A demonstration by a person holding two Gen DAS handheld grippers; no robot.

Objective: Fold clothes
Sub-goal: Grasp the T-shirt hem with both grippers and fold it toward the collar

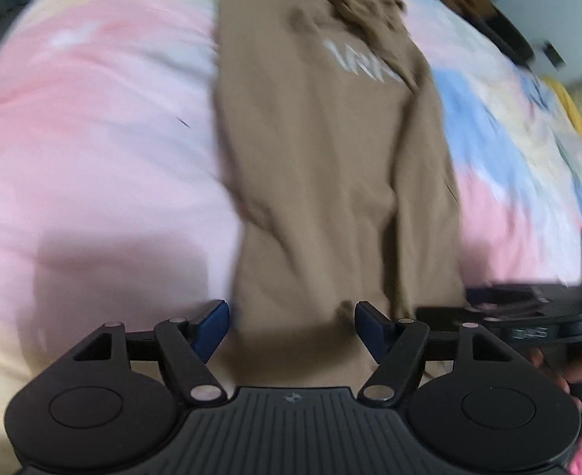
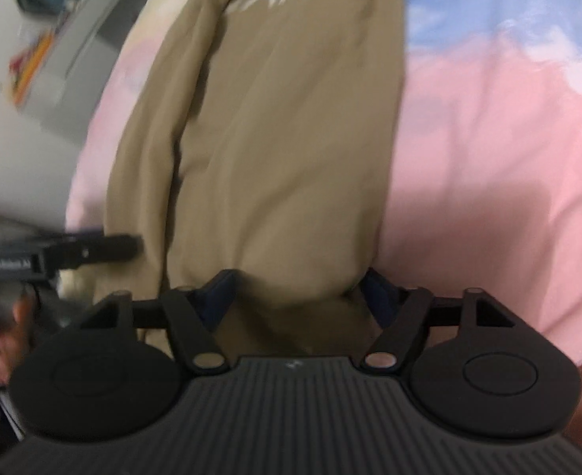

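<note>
A tan garment (image 1: 322, 158) with white lettering (image 1: 366, 59) lies folded into a long narrow strip on a pastel pink, blue and yellow bedspread (image 1: 93, 118). My left gripper (image 1: 291, 318) hangs open over the strip's near end, its blue pads (image 1: 211, 324) apart and touching nothing. In the right wrist view the same garment (image 2: 283, 138) runs away from me across the bedspread (image 2: 488, 138). My right gripper (image 2: 298, 291) is open with the near end bulging between its fingers and hiding their tips. Each view shows the other gripper (image 1: 528, 316) (image 2: 53, 253) at its side.
A person's hand (image 2: 2, 340) holds the left gripper's handle. Grey furniture (image 2: 53, 59) with coloured items stands beyond the bed's left edge. Dark objects (image 1: 504, 27) and something yellow (image 1: 567, 95) lie past the bed's far right. Both views are blurred.
</note>
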